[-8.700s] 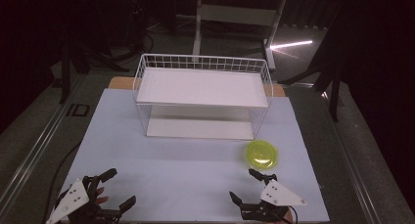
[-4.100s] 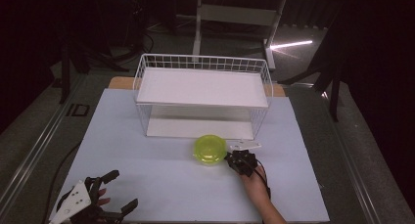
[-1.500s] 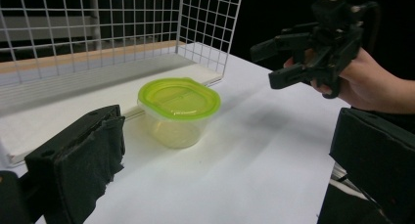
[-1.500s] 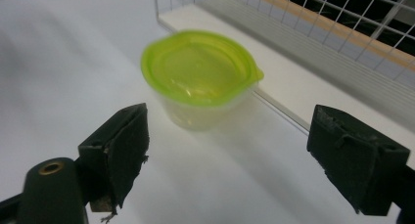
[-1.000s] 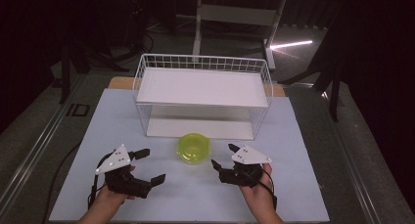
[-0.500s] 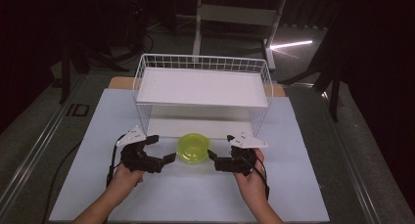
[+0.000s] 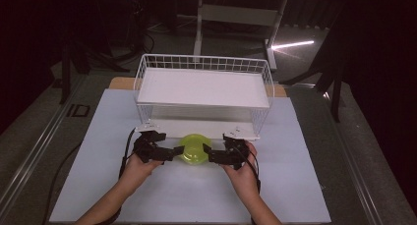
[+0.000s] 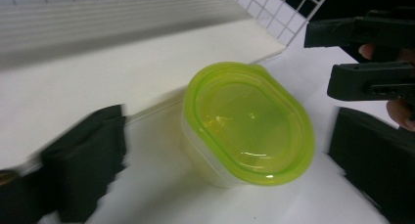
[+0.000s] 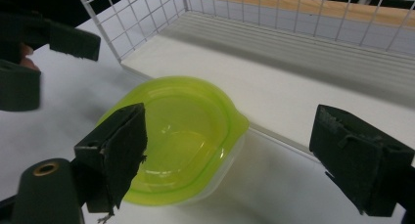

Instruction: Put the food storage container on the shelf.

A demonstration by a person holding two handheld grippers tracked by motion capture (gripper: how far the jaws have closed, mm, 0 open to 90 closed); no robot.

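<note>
A clear tub with a lime-green lid (image 7: 194,147) stands on the white mat just in front of the wire rack's lower shelf. My left gripper (image 7: 172,152) comes at it from the left; its jaws have just been closing a little, the tub (image 8: 247,121) sits ahead between the pads (image 8: 88,160), and neither pad touches it. My right gripper (image 7: 210,155) faces it from the right, its jaws having opened wide. The tub (image 9: 181,136) lies by the left pad (image 9: 115,150), apart from the other pad. Each gripper view shows the other gripper (image 8: 372,53) (image 9: 34,53) beyond the tub.
A white two-level wire rack (image 7: 204,95) stands right behind the tub, its lower shelf edge (image 8: 147,72) close to the lid. The white mat (image 7: 295,185) covers the table. A cable trails from the left gripper (image 7: 129,146). Dark floor and table legs lie beyond.
Both hands have moved forward and inward, closing in on the tub from either side. The tub has stayed where it was.
</note>
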